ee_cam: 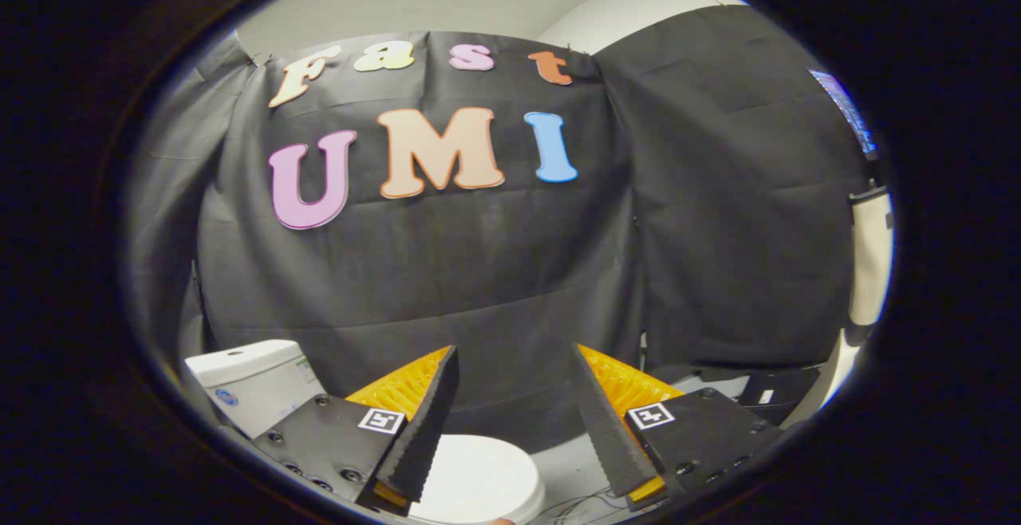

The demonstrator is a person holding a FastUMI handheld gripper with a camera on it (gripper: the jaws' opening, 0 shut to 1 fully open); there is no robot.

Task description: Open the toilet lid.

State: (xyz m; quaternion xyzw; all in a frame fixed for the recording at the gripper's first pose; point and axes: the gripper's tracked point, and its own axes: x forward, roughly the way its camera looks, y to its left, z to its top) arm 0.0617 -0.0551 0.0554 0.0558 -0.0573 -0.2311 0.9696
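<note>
Hovering above the toilet, the gripper (514, 365) is seen with its jaws released, the two fingers (423, 429) spread well apart and nothing held between them. The toilet lid (478, 477), white and rounded, is found low between the fingers, nearer the finger at 7 o'clock, and it lies flat and closed over the bowl; no finger is touching it as far as can be told. The toilet tank (251, 381), a white box with a small round blue mark on its front, is placed at about 8 o'clock from the gripper, just beyond the left finger's base. Black cloth (494, 270) is hung as a wall behind everything, from 9 o'clock round to 3 o'clock. A pale floor (574, 461) is glimpsed between the lid and the finger at 5 o'clock, with thin wires lying on it. Dark boxes (778, 389) are set at about 4 o'clock, beyond the right finger.
</note>
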